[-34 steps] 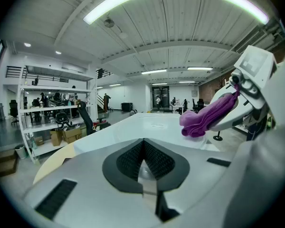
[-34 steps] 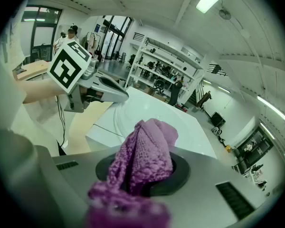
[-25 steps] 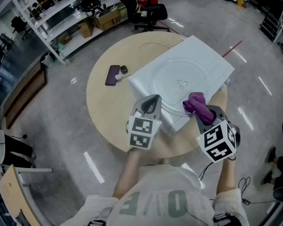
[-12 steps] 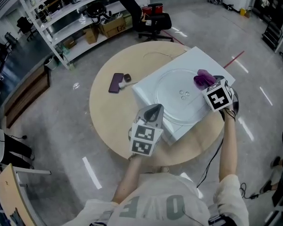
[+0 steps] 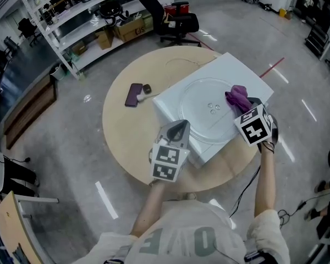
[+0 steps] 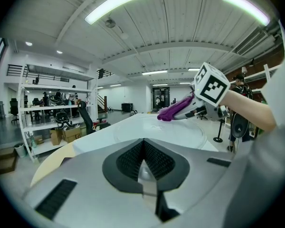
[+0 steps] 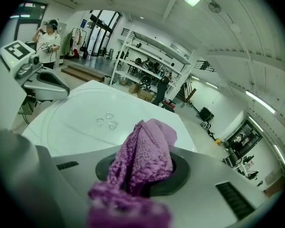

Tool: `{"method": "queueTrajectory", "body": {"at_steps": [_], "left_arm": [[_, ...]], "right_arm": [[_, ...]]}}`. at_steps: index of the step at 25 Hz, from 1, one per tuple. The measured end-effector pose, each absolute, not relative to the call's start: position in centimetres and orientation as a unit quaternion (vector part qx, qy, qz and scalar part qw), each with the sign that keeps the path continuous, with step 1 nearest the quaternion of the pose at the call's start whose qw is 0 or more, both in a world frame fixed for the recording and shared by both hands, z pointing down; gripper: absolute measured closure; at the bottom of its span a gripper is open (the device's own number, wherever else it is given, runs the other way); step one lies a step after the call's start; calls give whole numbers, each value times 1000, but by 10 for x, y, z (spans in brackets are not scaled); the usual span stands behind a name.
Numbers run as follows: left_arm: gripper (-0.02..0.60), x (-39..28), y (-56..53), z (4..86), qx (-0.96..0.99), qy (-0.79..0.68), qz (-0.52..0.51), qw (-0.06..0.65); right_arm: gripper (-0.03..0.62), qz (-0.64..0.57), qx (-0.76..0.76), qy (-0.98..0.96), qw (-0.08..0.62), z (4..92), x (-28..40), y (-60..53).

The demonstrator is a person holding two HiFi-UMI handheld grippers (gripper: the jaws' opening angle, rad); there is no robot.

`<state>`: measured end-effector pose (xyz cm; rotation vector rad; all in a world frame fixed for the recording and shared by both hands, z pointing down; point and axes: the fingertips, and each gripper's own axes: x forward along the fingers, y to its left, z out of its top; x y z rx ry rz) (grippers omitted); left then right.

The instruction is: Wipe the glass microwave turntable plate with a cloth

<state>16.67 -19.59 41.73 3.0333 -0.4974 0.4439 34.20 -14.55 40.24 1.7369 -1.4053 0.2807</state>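
**A:** What do the fingers of the right gripper point(image 5: 243, 104) hold?

**B:** The right fingers point(image 7: 178, 174) are clamped on a purple cloth point(image 7: 147, 151). The cloth is bunched between them and sticks out past their tips.

**A:** Where is the glass turntable plate point(image 5: 201, 120) relative to those fingers?

**B:** It is directly ahead of and below the tips. The plate lies flat on a white appliance top point(image 5: 166, 100), with three small raised nubs at its centre. The cloth's free end is over the plate's near-right part, inside the rim. No view settles whether the cloth is touching the glass.

**A:** And the left gripper point(image 5: 180, 125)?

**B:** The left fingers point(image 6: 154, 158) are pressed together with nothing between them. They point across the plate, and their tips are over the near-left rim. The right gripper and cloth are ahead of them and to their right, on the far side of the plate.

**A:** What carries the appliance?

**B:** A round, pale wooden tabletop point(image 5: 126, 131). To the left of the left fingers and farther from the person, a dark phone point(image 5: 134, 94) lies flat on it. A small dark object point(image 5: 147, 88) sits just beside the phone and is too small to identify.
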Motion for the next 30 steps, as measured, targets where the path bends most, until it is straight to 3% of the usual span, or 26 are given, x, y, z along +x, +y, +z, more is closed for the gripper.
{"method": "queueTrajectory", "body": {"at_steps": [11,18,24,30], "left_arm": [[580,166,-199,417,976,-160,144,15],[580,168,-202,418,976,-164,141,16],[580,169,-200,416,977,-162,138,15],[580,170,-199,417,976,-165,140,18]], "right_arm": [[546,98,687,-586,418,403,250,-67],[545,112,697,-593,388,408,233,-54],[545,69,736,-567,363,374,294,-89],[546,78,755,-527,384,382,376,-158]]}}
